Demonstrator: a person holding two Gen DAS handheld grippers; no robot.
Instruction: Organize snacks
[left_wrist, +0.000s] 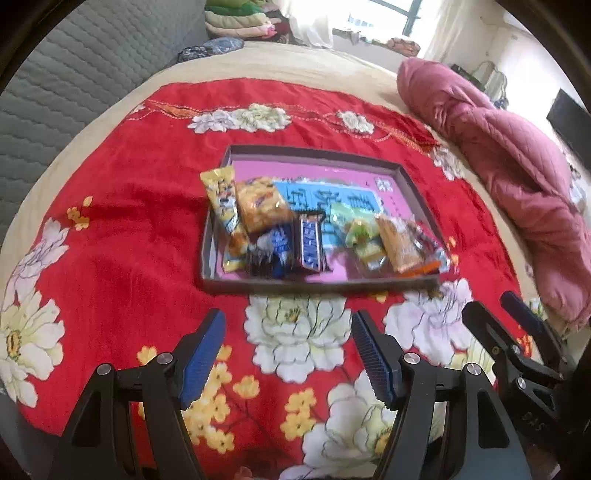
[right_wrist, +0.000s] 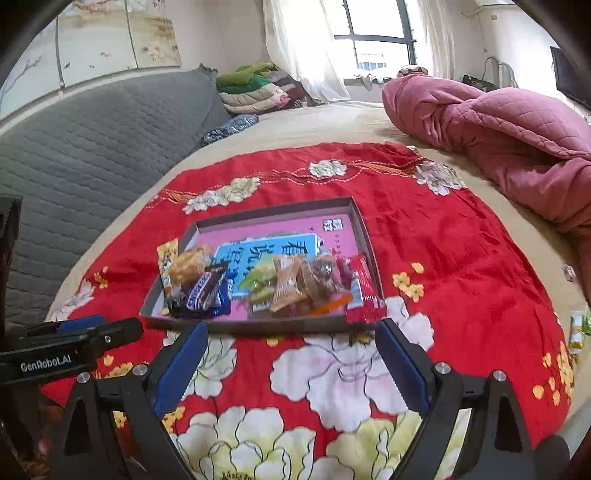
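Observation:
A shallow brown box (left_wrist: 317, 285) (right_wrist: 258, 326) with a pink floor lies on a red flowered blanket. Several snack packets are lined up along its near side: a yellow packet (left_wrist: 221, 199), an orange bag (left_wrist: 260, 203), a Snickers bar (left_wrist: 312, 243), a green packet (left_wrist: 360, 236), orange wafers (left_wrist: 400, 240). In the right wrist view a red packet (right_wrist: 364, 291) leans over the box's right corner. My left gripper (left_wrist: 288, 332) is open and empty, short of the box. My right gripper (right_wrist: 291, 345) is open and empty, just before the box's near rim.
A pink quilt (left_wrist: 509, 173) (right_wrist: 498, 122) lies bunched at the right. A grey padded headboard (right_wrist: 92, 140) stands on the left. Folded bedding (right_wrist: 255, 92) is piled at the back. Loose packets (right_wrist: 578, 330) lie at the bed's right edge.

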